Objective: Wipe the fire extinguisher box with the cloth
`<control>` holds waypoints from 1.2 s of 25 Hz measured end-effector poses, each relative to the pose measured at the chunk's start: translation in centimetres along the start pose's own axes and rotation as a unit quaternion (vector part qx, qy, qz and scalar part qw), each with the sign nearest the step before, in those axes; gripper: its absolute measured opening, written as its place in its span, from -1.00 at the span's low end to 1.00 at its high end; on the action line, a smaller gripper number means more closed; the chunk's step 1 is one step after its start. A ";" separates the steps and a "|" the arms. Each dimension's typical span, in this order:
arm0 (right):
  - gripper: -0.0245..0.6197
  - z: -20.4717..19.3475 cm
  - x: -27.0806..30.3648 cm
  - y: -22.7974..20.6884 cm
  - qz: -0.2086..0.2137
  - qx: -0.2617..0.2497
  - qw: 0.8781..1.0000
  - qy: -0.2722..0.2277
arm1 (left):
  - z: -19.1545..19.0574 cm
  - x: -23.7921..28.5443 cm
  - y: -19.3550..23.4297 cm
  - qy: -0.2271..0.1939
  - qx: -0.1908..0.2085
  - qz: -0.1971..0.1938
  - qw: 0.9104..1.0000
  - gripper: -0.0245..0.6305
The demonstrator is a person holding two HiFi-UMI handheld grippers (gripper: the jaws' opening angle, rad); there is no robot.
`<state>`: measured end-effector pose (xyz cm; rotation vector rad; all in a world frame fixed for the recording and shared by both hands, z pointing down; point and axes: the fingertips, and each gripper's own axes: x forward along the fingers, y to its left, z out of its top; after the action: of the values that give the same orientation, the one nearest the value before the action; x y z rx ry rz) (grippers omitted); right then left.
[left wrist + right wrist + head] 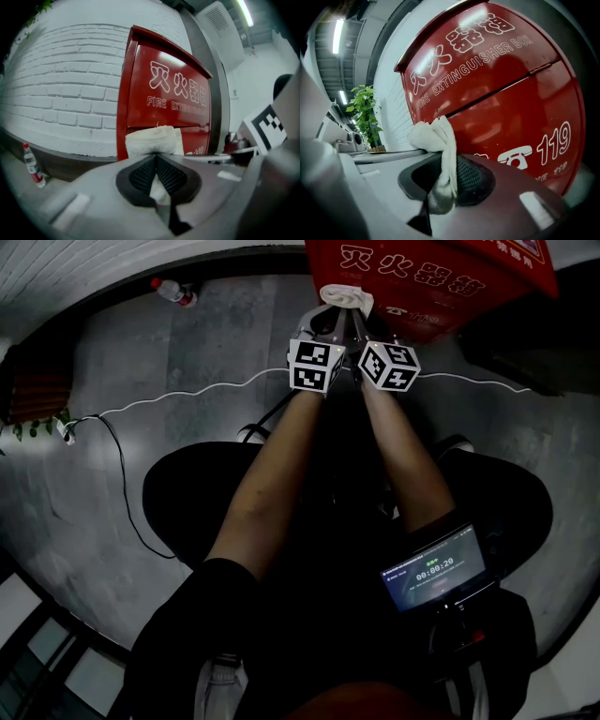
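Note:
The red fire extinguisher box point(427, 277) stands against the wall ahead, with white lettering on its front point(176, 93) point(501, 89). A white cloth point(345, 296) is bunched between both grippers, just in front of the box's lower front. My left gripper point(323, 320) is shut on the cloth point(152, 140), which bulges above its pads. My right gripper point(361, 320) is shut on the same cloth point(438, 140), a fold hanging down between its jaws. The two grippers sit side by side, nearly touching.
A white brick wall point(61, 93) runs left of the box. A plastic bottle point(173, 292) point(33, 166) stands on the grey floor by the wall. A white cable point(187, 395) crosses the floor. A green plant point(365, 110) stands at the left. A phone point(433, 568) is mounted near the person's waist.

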<state>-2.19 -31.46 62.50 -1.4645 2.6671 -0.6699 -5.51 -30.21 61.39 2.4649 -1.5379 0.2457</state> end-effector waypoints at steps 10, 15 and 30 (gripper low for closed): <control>-0.66 1.1 -2.6 -4.2 -0.030 -0.016 0.999 -0.009 | 0.0 2.9 -4.6 -0.002 0.016 -0.034 0.999 -0.92; -0.66 1.8 -4.4 -6.7 -0.050 -0.016 0.998 -0.019 | 0.3 4.1 -7.7 -0.006 0.021 -0.068 0.997 -0.92; -0.66 5.6 -12.3 -17.2 -0.163 0.030 0.983 -0.077 | 0.2 6.4 -15.1 0.011 0.013 -0.135 0.991 -0.92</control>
<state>19.65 -31.50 61.80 -1.8723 2.2953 -0.6162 10.90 -29.34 61.36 2.6440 -1.1815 0.2445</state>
